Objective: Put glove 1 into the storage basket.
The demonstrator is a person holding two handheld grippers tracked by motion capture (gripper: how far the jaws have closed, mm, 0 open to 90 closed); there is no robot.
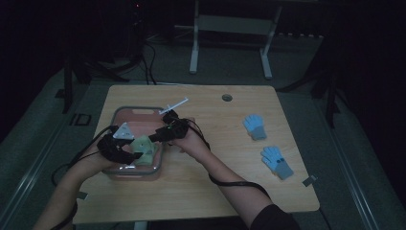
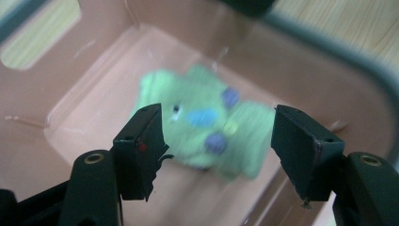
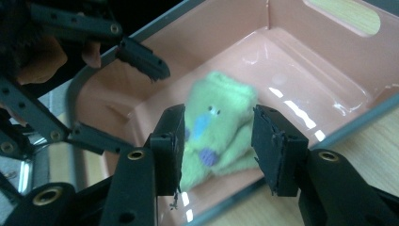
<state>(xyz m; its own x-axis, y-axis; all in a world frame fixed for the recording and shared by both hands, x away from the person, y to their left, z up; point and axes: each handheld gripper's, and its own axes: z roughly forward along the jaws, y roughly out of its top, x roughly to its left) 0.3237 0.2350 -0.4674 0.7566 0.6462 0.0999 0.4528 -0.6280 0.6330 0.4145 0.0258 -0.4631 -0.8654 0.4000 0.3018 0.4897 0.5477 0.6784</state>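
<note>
My jaws stand apart on both sides, and neither pair has hold of anything. My left gripper (image 1: 125, 149) hangs over the near left part of the pink bin (image 1: 125, 113), its jaws wide, and in the left gripper view the green glove (image 2: 202, 123) lies on the bin floor beyond and between them, untouched. My right gripper (image 1: 155, 137) comes in over the bin's right rim; in the right gripper view its jaws are parted by about the glove's width, and the green glove (image 3: 217, 123) shows in the gap between them, lying below in the bin. I cannot tell from that view whether the pads graze the cloth, but they are not closed on it.

The green glove (image 1: 146, 148) rests at the near right end of the bin, against its right wall. It is folded or bunched, with blue and purple patches and a small yellow one on its upper face. In the right gripper view my left gripper's open jaws (image 3: 94, 80) show at the left, above the bin's edge.

The bin sits on the left half of the wooden table (image 1: 201, 191). On the right half, well apart from the bin, lie two blue gloves, one farther (image 1: 254, 126) and one nearer (image 1: 276, 162). A white syringe-like stick (image 1: 174, 106) lies just beyond the bin's far right corner.
</note>
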